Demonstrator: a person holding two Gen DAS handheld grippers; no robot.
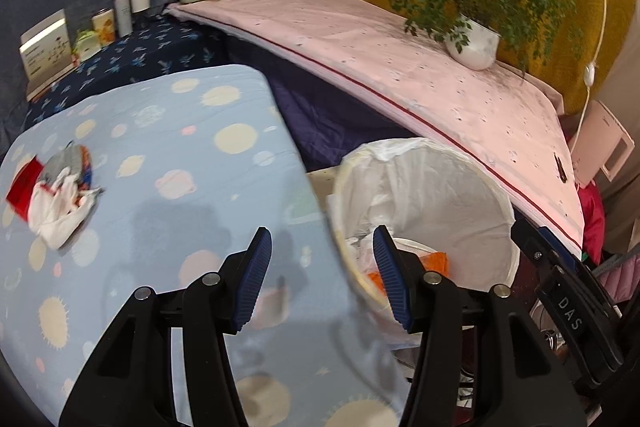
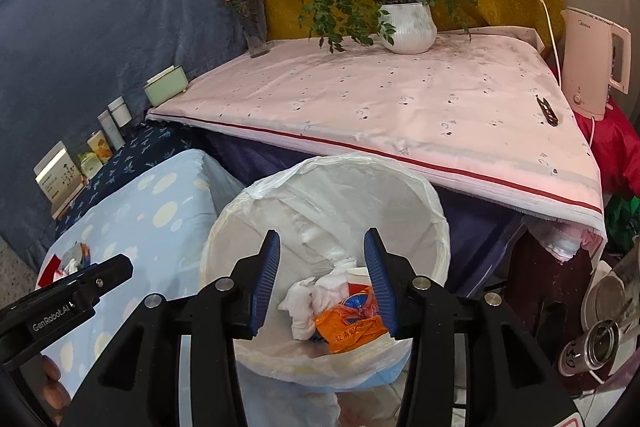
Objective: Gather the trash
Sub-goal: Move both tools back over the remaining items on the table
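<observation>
1. One bag-lined trash bin [image 2: 424, 195] under the right gripper's jaws.
2. One orange wrapper [image 2: 352, 331] inside it (beside white tissue wads).
3. One trash pile [image 1: 56, 187] left of the left gripper.
4. Two potted plants: fern pot [image 2: 408, 27], flower vase [image 2: 256, 31].

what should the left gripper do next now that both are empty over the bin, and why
Probably swing the left gripper back over the blue spotted cloth to the pile of white tissue and red wrapper. Its jaws stand open and empty, the white-lined round bin already holds an orange wrapper, and that pile is the trash left out.
</observation>
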